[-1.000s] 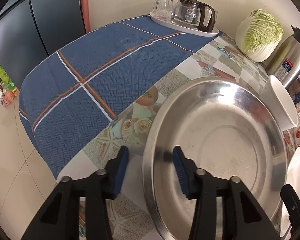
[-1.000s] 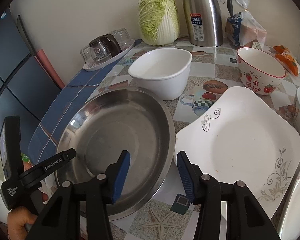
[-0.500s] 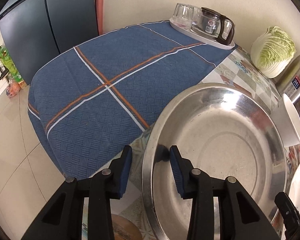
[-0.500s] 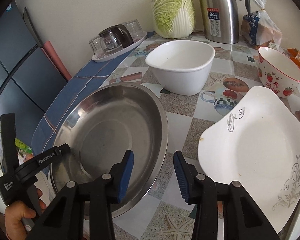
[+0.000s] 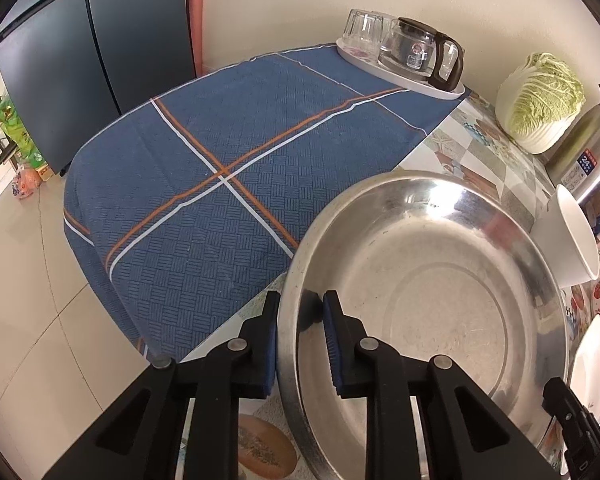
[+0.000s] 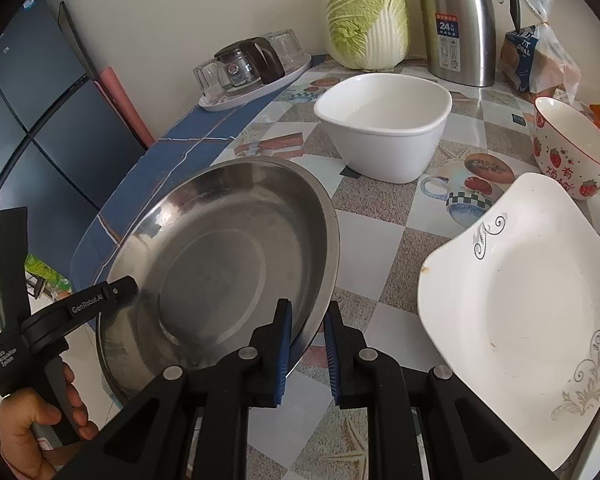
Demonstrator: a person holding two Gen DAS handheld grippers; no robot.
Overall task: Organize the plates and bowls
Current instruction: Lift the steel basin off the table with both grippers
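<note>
On the counter, beside a white plate, sits the steel pan. Both grippers, left and right, are closing on opposite rims. Stiff, light, probably slippery: rim grips suit it.

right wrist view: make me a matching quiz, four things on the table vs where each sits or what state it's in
Things:
1 steel pan
2 white bowl
3 cabbage
4 square plate

Places or states:
A upright by the wall, beside the kettle
B flat at the right of the view
C rim between the right tongs
D behind the pan, empty

Pairs: 1-C, 2-D, 3-A, 4-B
</note>
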